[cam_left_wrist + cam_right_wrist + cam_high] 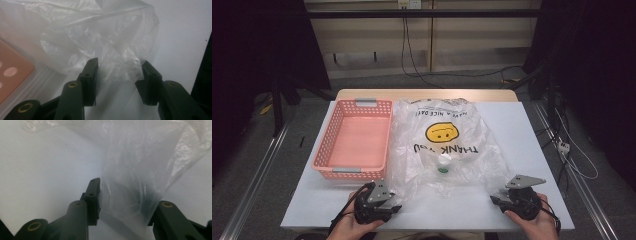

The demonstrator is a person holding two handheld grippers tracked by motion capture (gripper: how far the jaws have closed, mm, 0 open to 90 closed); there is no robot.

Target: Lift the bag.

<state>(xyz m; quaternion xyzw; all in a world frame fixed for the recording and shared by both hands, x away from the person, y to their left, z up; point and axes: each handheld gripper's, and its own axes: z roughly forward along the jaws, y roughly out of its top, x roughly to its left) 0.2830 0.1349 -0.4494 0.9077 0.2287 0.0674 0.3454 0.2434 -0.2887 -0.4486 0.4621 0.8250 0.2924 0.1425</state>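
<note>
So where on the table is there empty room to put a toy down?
The white table is bare right of the plastic bag, out to its right edge. A bare strip also runs along the near edge between the left gripper and the right gripper. The pink basket is empty inside. The middle is crowded: the bag spreads right up against the basket.

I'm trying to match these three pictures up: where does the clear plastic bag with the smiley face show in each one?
High view: the plastic bag lies mid-table, right of the pink basket.
Left gripper view: a crumpled corner of the bag sits between the jaws; the basket is at the left edge.
Right gripper view: bag film hangs between the jaws.
Shared landmark: the white table.
</note>
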